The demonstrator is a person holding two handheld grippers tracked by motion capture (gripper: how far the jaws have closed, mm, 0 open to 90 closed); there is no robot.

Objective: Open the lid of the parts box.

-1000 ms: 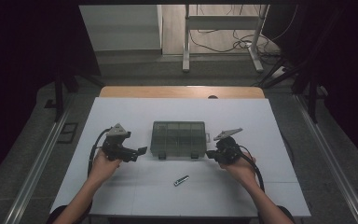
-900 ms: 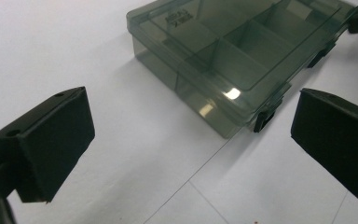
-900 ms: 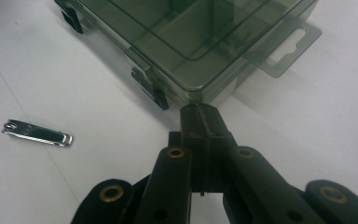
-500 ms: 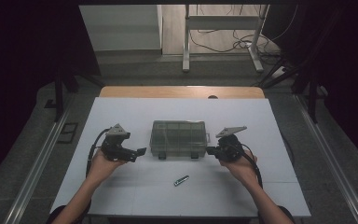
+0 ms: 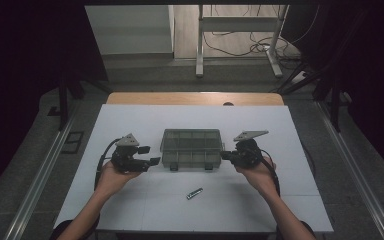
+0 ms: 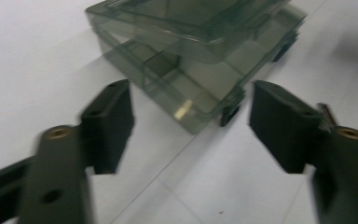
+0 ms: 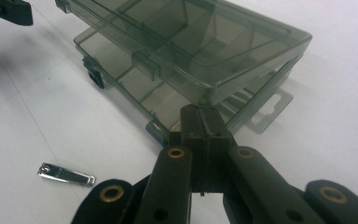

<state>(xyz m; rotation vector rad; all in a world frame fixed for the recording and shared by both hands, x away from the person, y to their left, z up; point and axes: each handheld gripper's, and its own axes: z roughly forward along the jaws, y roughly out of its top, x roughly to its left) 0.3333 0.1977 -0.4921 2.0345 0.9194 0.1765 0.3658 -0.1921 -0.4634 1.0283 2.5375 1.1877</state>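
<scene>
A smoky grey, translucent plastic compartment box (image 5: 191,148) sits on the white surface (image 5: 130,120), its lid lifted a little off the base. Everything here is placed relative to that box.

The left hand-held gripper (image 5: 153,161) hovers just beside the box's left end. In the left gripper view its two black jaws have just been closing, yet a clear gap remains between them; the box's near corner (image 6: 200,107) lies ahead of the pads, and neither touches it.

The right hand-held gripper (image 7: 200,119) is at the box's right end, jaws pressed fully together. Their tips meet the right front corner of the raised lid (image 7: 200,56); whether they pinch its rim or only press against it is unclear.

A small silver metal nail clipper (image 5: 195,193) lies on the surface on the person's side of the box, apart from it.
</scene>
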